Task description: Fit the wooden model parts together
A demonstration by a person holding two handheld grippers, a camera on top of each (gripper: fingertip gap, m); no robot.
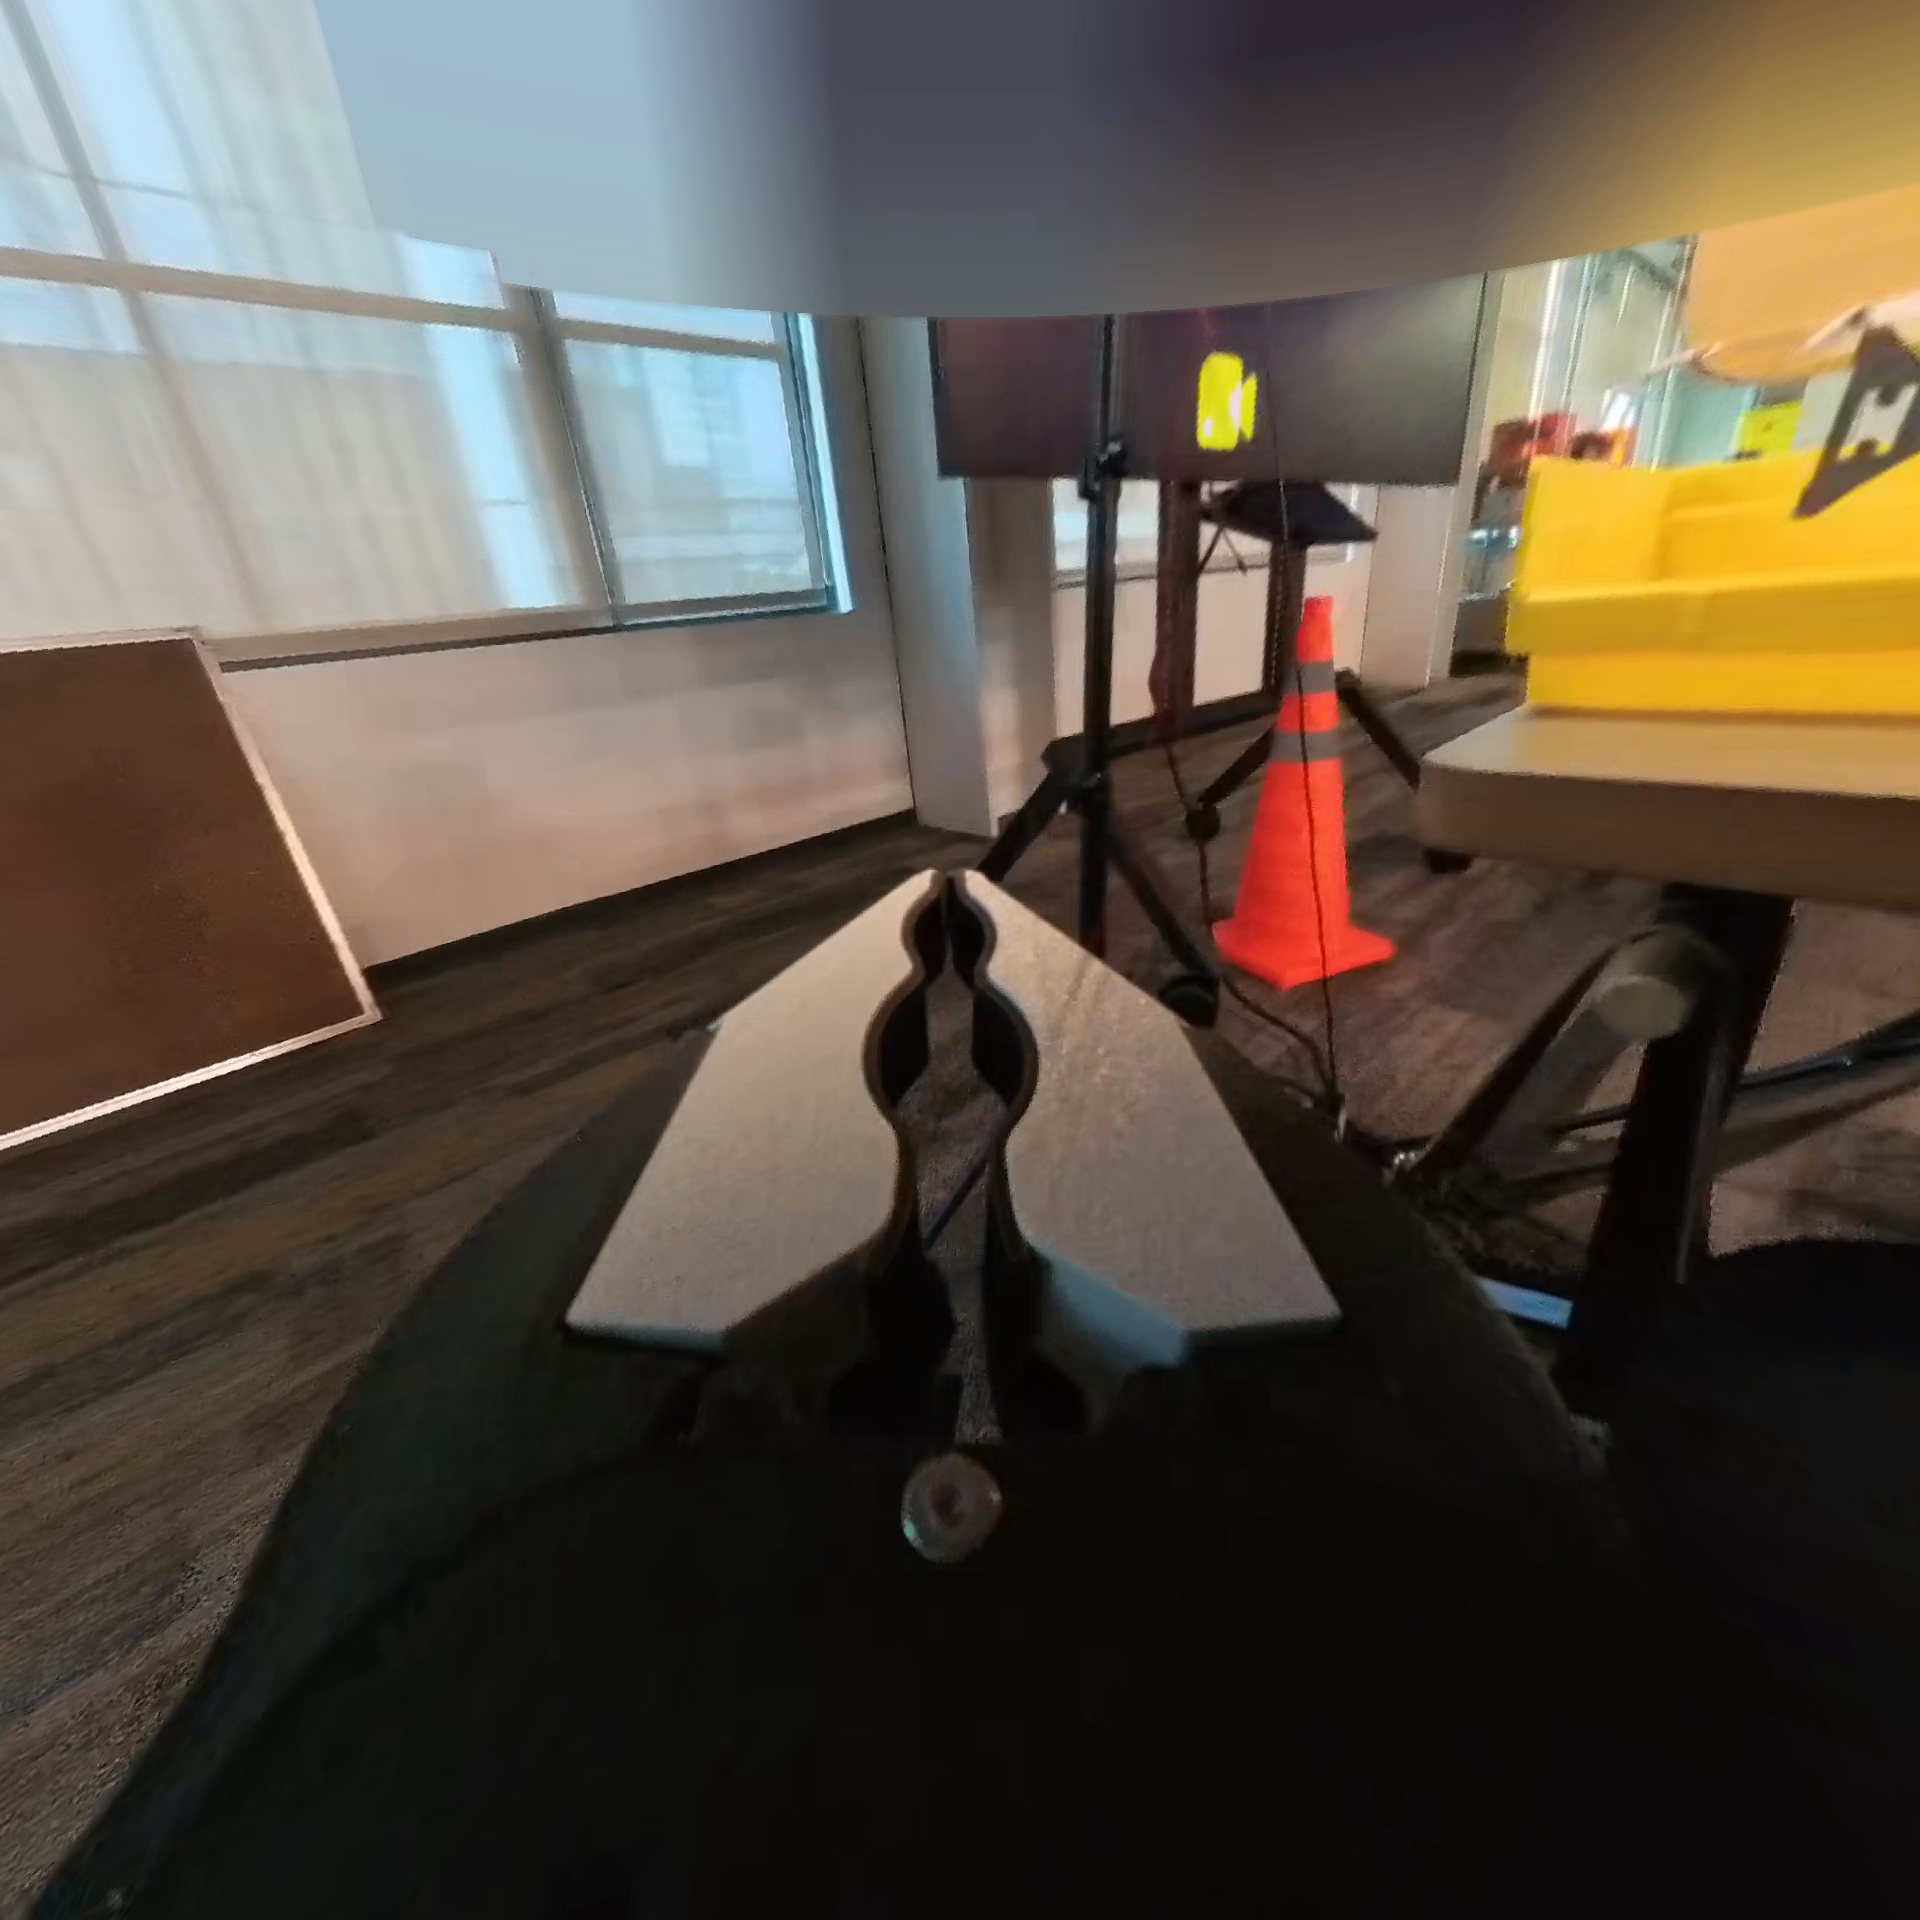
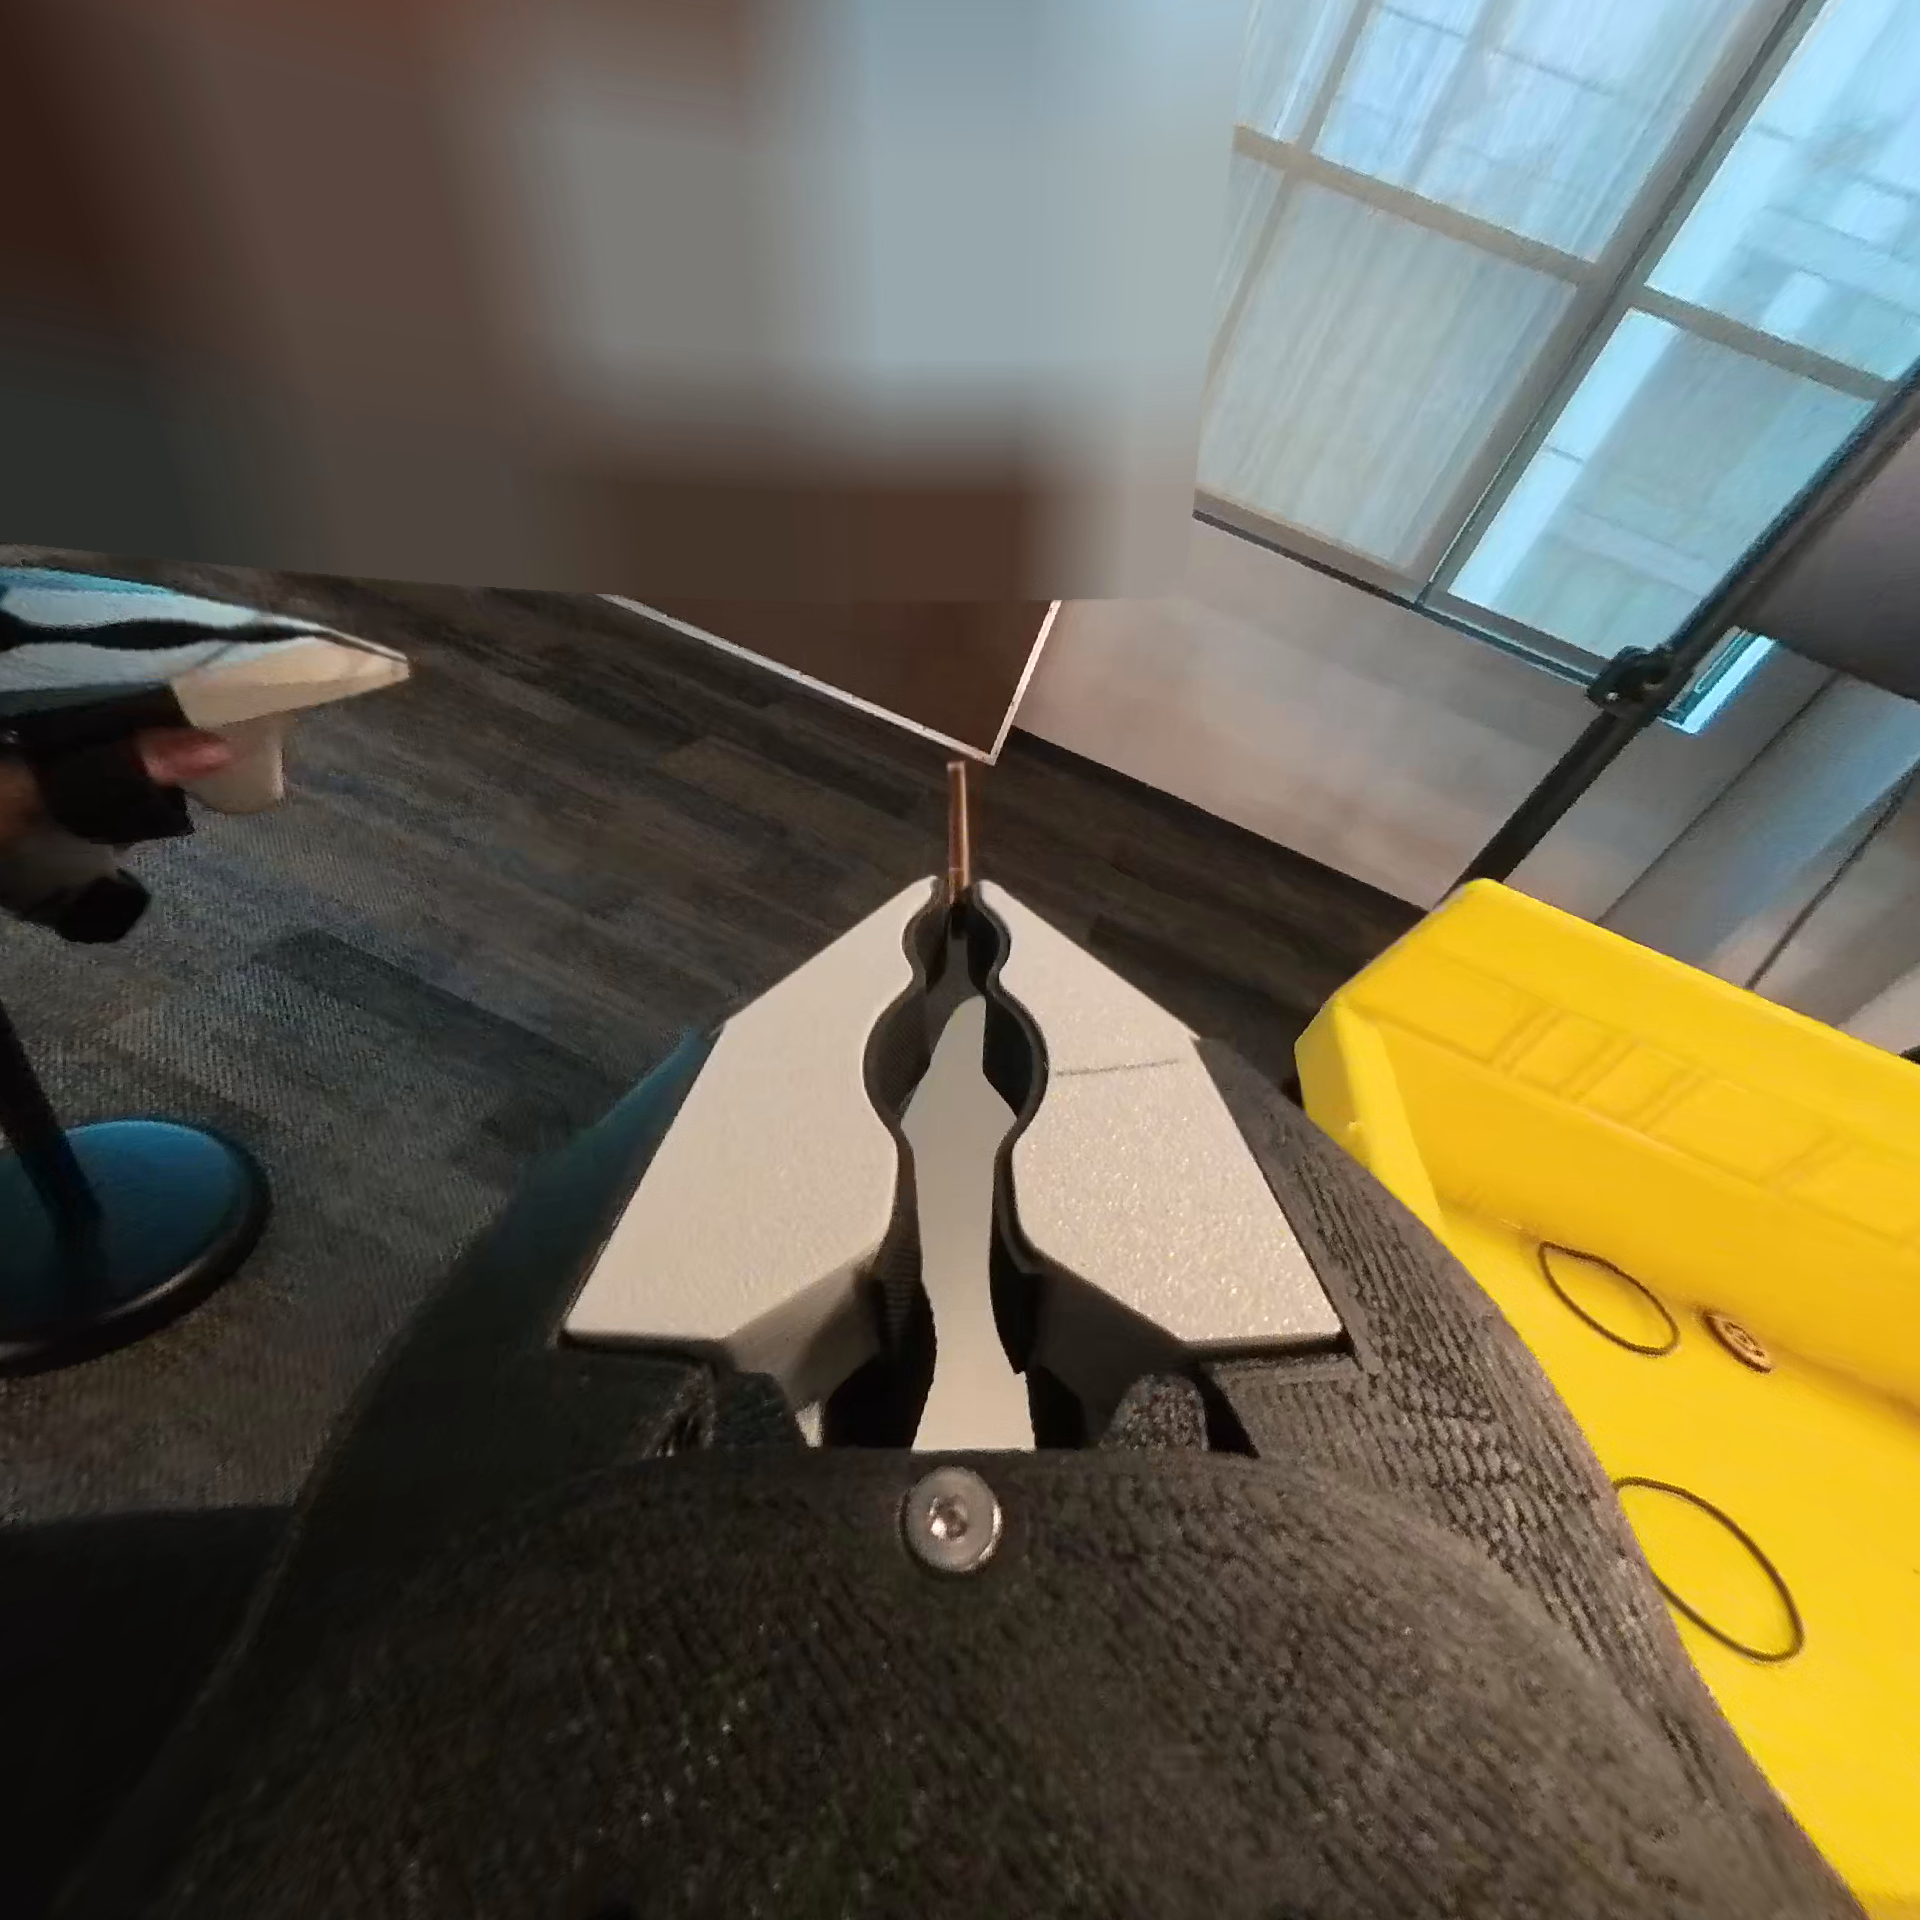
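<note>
My right gripper (image 2: pixel 957 896) is shut on a thin wooden part (image 2: pixel 956 826), which shows edge-on and sticks out past the fingertips, held in the air above the carpet. My left gripper (image 1: pixel 948 885) is shut with nothing visible between its fingers, also in the air and pointing at the room. It also shows at the far left of the right wrist view (image 2: pixel 260 675), held by a hand. A yellow bin (image 2: pixel 1558 1164) at the right holds black rubber rings (image 2: pixel 1608 1311) and a small round wooden piece (image 2: pixel 1737 1340).
The yellow bin (image 1: pixel 1714 613) stands on a table (image 1: pixel 1662 821) at the right. An orange cone (image 1: pixel 1304 810) and a black tripod (image 1: pixel 1096 727) stand on the carpet ahead. A brown board (image 1: pixel 156 883) leans on the wall. A blue-based stand (image 2: pixel 114 1236) is at the left.
</note>
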